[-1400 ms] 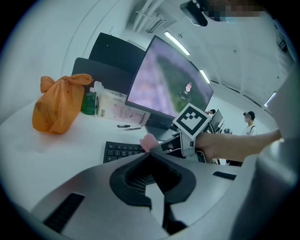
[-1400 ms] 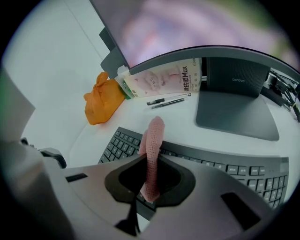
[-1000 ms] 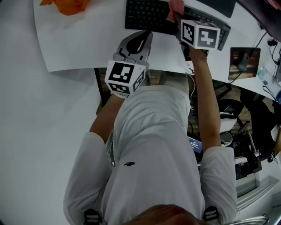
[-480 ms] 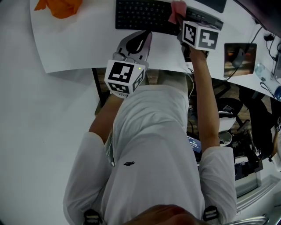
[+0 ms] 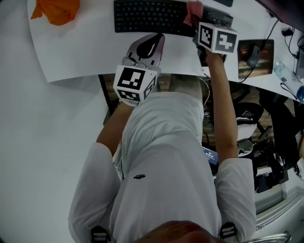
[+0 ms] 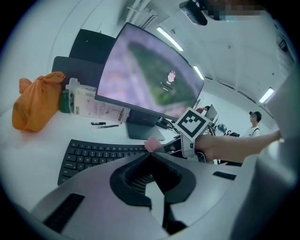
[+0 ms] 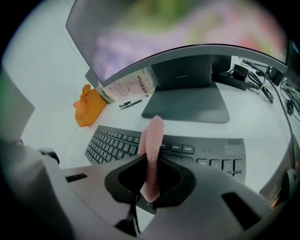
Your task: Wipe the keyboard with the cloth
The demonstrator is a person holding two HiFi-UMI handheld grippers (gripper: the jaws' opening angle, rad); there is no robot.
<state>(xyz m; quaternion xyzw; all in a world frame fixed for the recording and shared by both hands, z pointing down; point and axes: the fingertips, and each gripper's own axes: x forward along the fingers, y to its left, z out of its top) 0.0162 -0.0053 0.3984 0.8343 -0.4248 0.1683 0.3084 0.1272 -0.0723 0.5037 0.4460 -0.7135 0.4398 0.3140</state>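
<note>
Head view: the keyboard [image 5: 147,16] lies at the far side of the white desk [image 5: 85,52]. The right gripper [image 5: 194,23] carries the pink cloth [image 5: 192,10] over the keyboard's right part. The left gripper [image 5: 151,42] hovers just short of the keys. An orange bag [image 5: 54,10] sits far left (knotted, contents hidden).

Left gripper view: its jaws are pressed together with nothing between them. This view adds what the head view lacks: a monitor [image 6: 150,75], a tissue box [image 6: 96,105] beside the bag, two pens [image 6: 105,124], and a person [image 6: 253,126] standing far off.

Right gripper view: its jaws are clenched on the cloth, which stands up between them above the keys. Cables [image 7: 262,89] lie at the right. The printing on the box and the lettering on the monitor stand [image 7: 187,101] are too blurred to read.
</note>
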